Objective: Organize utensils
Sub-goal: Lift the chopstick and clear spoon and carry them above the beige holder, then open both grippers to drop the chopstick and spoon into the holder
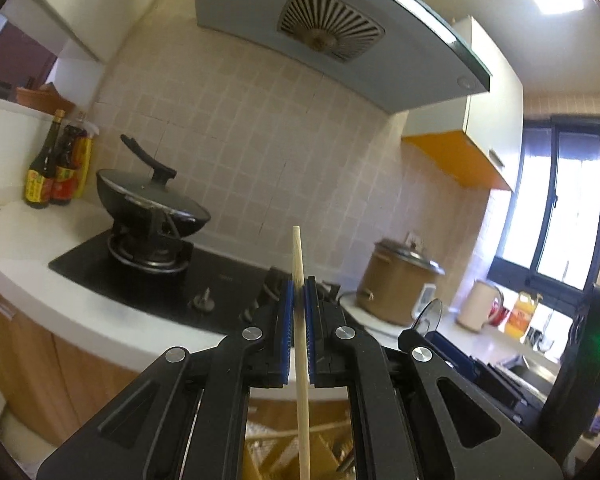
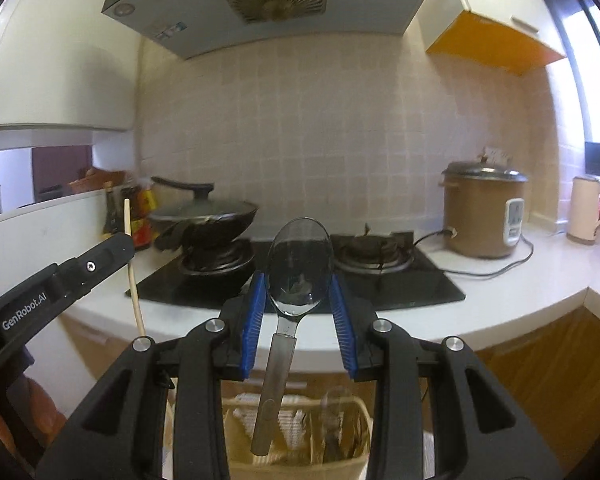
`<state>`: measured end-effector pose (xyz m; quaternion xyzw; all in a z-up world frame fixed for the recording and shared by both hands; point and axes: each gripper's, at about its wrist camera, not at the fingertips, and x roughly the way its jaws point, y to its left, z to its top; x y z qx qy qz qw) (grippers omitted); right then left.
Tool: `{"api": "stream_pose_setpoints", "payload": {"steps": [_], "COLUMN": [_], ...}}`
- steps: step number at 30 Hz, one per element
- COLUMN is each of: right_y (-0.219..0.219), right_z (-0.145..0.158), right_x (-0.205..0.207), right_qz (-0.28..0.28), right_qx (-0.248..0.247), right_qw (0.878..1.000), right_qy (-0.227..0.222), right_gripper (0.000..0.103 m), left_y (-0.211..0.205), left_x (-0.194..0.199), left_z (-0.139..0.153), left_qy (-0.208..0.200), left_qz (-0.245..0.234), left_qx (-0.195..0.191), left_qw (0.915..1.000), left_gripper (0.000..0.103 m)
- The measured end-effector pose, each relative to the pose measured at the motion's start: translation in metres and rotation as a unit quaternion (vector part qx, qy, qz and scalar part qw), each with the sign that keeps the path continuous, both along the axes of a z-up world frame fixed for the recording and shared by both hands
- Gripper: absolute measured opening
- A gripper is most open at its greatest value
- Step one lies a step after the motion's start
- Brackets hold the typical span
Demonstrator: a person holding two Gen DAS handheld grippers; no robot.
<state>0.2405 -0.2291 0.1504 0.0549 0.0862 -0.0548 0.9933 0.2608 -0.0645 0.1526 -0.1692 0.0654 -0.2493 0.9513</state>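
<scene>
Left tongs point(image 1: 299, 296): blue pads pinched nearly together on a single wooden chopstick point(image 1: 300, 320), which stands close to upright, its top end above the pads and its lower length hanging down between the arms. The grip sits in the upper part of the stick, so the long free end below can swing.

Right tongs point(image 2: 298, 300): jaws partly apart, clamped across the bowl of a dark spoon point(image 2: 300, 260). The bowl points up and away; the handle hangs down between the arms. The pads bear on the curved edges of the bowl, which I judge a less secure hold than one on the handle.

Both tongs are raised in front of the white surface point(image 2: 520, 280), before its front edge, facing the black hob point(image 2: 380, 284). A lidded wok point(image 2: 204, 212) sits on the left burner; a brown cooker point(image 2: 482, 216) stands toward the right end of the surface.

Below both tongs, a pale basket point(image 2: 360, 404) with utensils inside shows between the arms; its compartments cannot be made out.

Judgement: both pieces appear lifted clear of the basket for sorting. To do the step well, carry each steadily, keep the hanging ends from striking the surface edge or each other, and lower each lengthwise into its place before releasing.
</scene>
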Motion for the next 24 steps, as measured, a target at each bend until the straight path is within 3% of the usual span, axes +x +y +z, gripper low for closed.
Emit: {"api": "stream_pose_setpoints", "payload": {"steps": [3, 7, 13, 18, 19, 21, 24], "right_y": [0.001, 0.000, 0.000, 0.000, 0.000, -0.001, -0.003], "right_z": [-0.014, -0.036, -0.058, -0.066, -0.067, -0.069, -0.066], "right_x": [0.014, 0.025, 0.024, 0.019, 0.017, 0.013, 0.001], "right_qz": [-0.003, -0.009, -0.009, -0.005, -0.001, 0.008, 0.011], "right_qx": [-0.005, -0.003, -0.012, -0.020, -0.019, -0.015, -0.011], "right_qw": [1.000, 1.000, 1.000, 1.000, 0.999, 0.999, 0.999], "right_qy": [-0.002, 0.007, 0.015, 0.024, 0.028, 0.034, 0.034], "right_gripper": [0.030, 0.030, 0.030, 0.031, 0.031, 0.031, 0.031], "left_y": [-0.008, -0.018, -0.022, -0.026, -0.026, -0.026, -0.026], "left_x": [0.007, 0.014, 0.017, 0.010, 0.008, 0.006, -0.001], "left_z": [-0.012, -0.030, -0.054, -0.062, -0.063, -0.064, -0.062], "left_qy": [-0.014, -0.020, -0.021, -0.038, -0.038, -0.029, -0.022], "left_qz": [0.027, 0.026, 0.033, 0.051, 0.053, 0.049, 0.040], "left_qx": [0.006, 0.006, -0.003, 0.012, 0.013, 0.019, 0.038], "left_qw": [0.9995, 0.9995, 0.9992, 0.9979, 0.9978, 0.9982, 0.9983], "left_gripper": [0.004, 0.004, 0.004, 0.004, 0.006, 0.021, 0.022]}}
